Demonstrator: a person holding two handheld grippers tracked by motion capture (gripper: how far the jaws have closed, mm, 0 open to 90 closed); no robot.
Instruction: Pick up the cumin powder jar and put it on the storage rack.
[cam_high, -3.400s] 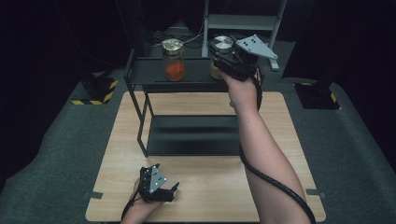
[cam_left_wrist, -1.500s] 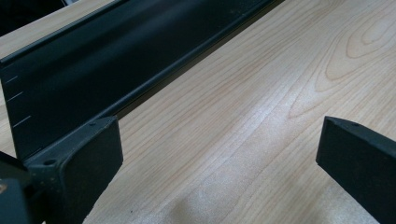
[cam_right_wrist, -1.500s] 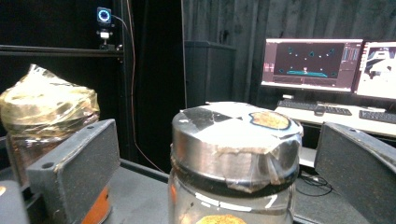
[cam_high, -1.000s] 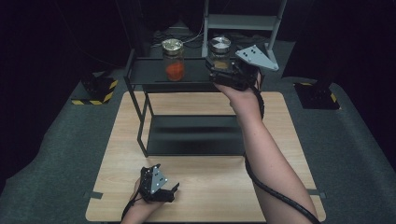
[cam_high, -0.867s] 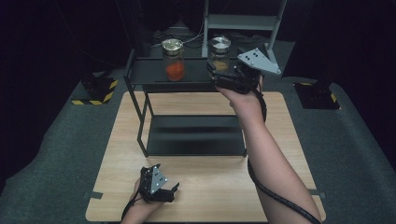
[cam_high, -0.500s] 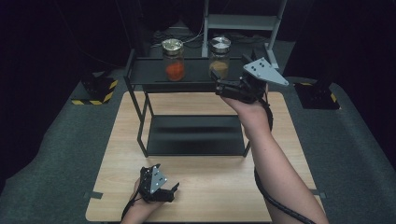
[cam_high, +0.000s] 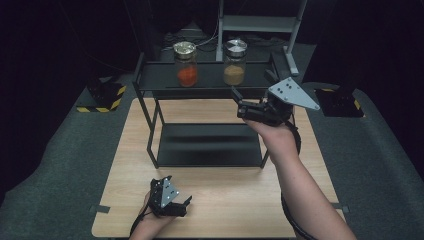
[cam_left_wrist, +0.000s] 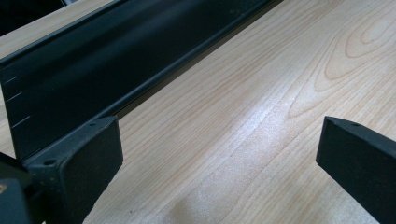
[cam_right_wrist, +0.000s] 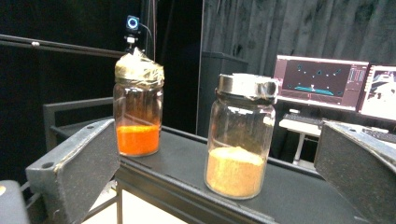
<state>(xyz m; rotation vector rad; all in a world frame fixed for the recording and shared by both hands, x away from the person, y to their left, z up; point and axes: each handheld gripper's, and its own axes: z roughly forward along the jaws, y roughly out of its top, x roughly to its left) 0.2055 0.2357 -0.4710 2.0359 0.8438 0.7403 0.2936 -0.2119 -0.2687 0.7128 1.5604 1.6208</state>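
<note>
Two lidded glass jars stand on the top shelf (cam_high: 155, 80) of a black rack. One holds orange powder (cam_high: 185, 65) (cam_right_wrist: 138, 109), the other tan powder (cam_high: 234, 62) (cam_right_wrist: 240, 137). My right gripper (cam_high: 239, 104) hovers open just in front of the shelf, below and slightly right of the tan jar and apart from it. In the right gripper view the tan jar stands upright beyond the spread fingers (cam_right_wrist: 79, 158). My left gripper (cam_high: 179, 191) rests open near the table's front edge with bare wood (cam_left_wrist: 257, 116) between its fingers (cam_left_wrist: 84, 158).
The rack's lower black shelf (cam_high: 210, 145) (cam_left_wrist: 93, 70) lies on the wooden table (cam_high: 310, 165), just ahead of the left gripper. Yellow-black striped blocks (cam_high: 102, 97) sit on the grey floor to the left. Monitors (cam_right_wrist: 322, 81) glow behind the rack.
The right gripper set the tan jar on the top shelf, opened, and drew back toward the person and to the right. The left gripper has not moved.
</note>
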